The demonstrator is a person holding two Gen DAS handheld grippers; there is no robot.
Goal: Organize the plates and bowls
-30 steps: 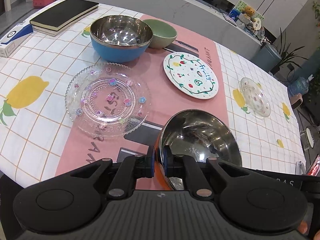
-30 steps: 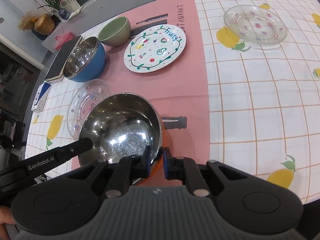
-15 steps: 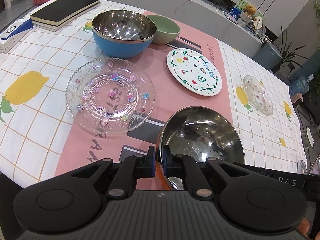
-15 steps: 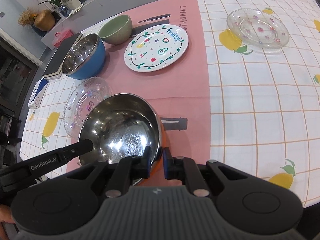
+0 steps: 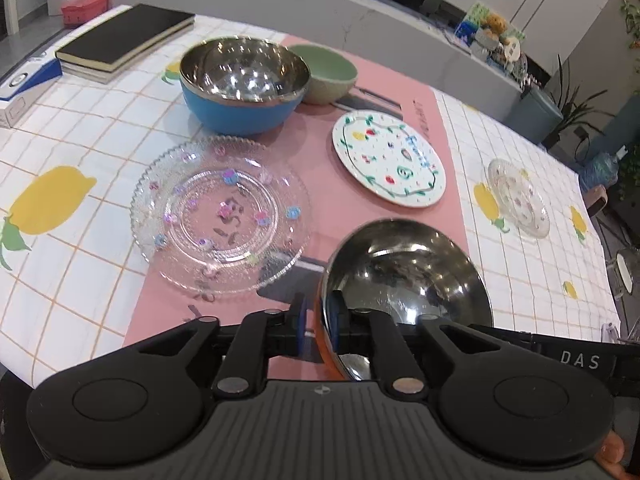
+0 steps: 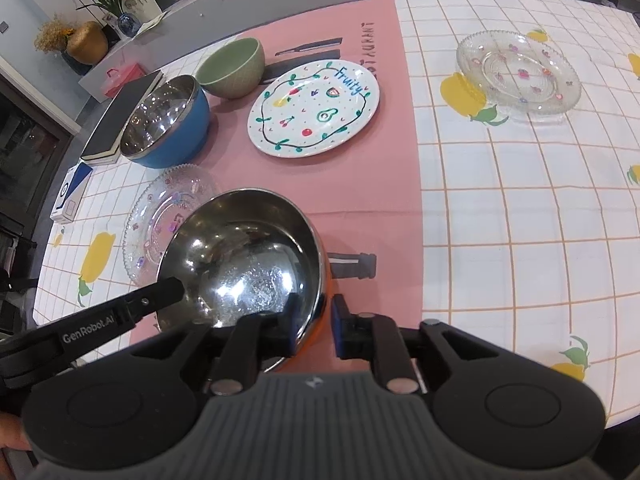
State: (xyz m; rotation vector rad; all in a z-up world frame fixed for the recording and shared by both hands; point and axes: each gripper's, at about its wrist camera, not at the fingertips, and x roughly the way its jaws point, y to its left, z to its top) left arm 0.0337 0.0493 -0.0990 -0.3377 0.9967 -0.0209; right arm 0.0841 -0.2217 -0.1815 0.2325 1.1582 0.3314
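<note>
An orange bowl with a steel inside (image 5: 404, 276) (image 6: 244, 264) rests on the pink runner near the table's front edge. My left gripper (image 5: 319, 322) straddles its near-left rim. Its jaws are opening, and a gap shows between the outer pad and the orange wall. My right gripper (image 6: 318, 322) straddles the near-right rim, jaws also opening, its outer pad clear of the wall. Behind stand a blue steel bowl (image 5: 244, 92) (image 6: 164, 124) and a green bowl (image 5: 324, 74) (image 6: 232, 66). Also there: a painted fruit plate (image 5: 388, 160) (image 6: 314, 108), a large glass plate (image 5: 220, 216) (image 6: 160, 216) and a small glass plate (image 5: 518, 198) (image 6: 518, 76).
A black book (image 5: 124, 36) and a blue-and-white box (image 5: 24, 88) lie at the far left of the table. A pink case (image 5: 84, 4) sits beyond them. The checked cloth with lemons (image 6: 520, 208) spreads to the right of the runner.
Both pairs of jaws, shut on the orange bowl's rim before, have parted from it. The bowl and both hands stay where they were.
</note>
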